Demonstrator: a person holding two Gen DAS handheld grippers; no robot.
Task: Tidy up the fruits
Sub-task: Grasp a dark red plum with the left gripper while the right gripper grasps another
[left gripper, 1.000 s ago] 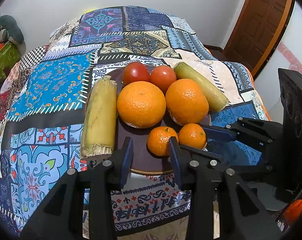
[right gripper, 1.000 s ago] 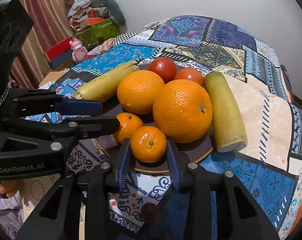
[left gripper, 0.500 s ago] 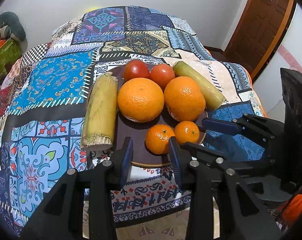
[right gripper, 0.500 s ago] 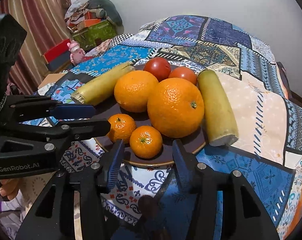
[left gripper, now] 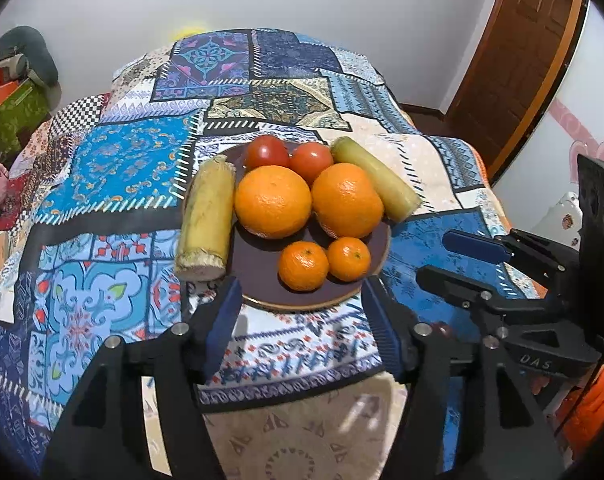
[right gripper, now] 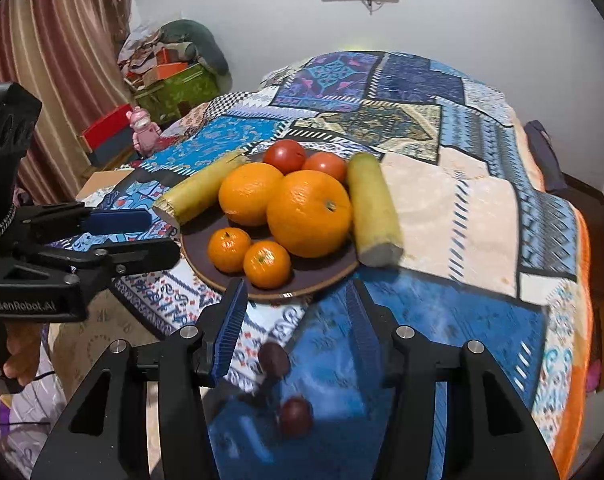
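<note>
a patchwork cloth (left gripper: 126, 168) covered the table, and on it stood a dark plate (left gripper: 262, 280) with two oranges (left gripper: 273, 201), two tomatoes (left gripper: 267, 151) and two mandarins (left gripper: 303, 265), a sugarcane piece (left gripper: 206, 216) lying along each side. the left tool (left gripper: 302, 320) hung just short of the plate's near rim, jaws opening with nothing between them. the right tool (right gripper: 296, 320) was likewise released and empty, beside the plate.

Two oranges (left gripper: 273, 201), tomatoes (left gripper: 267, 151), mandarins (left gripper: 303, 265) (small), stalks (left gripper: 206, 216)

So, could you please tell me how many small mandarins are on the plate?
2. Both sit at the near edge of the dark plate, side by side and touching: one mandarin on the left, the other to its right, in front of the two large oranges. None appears hidden.
</note>
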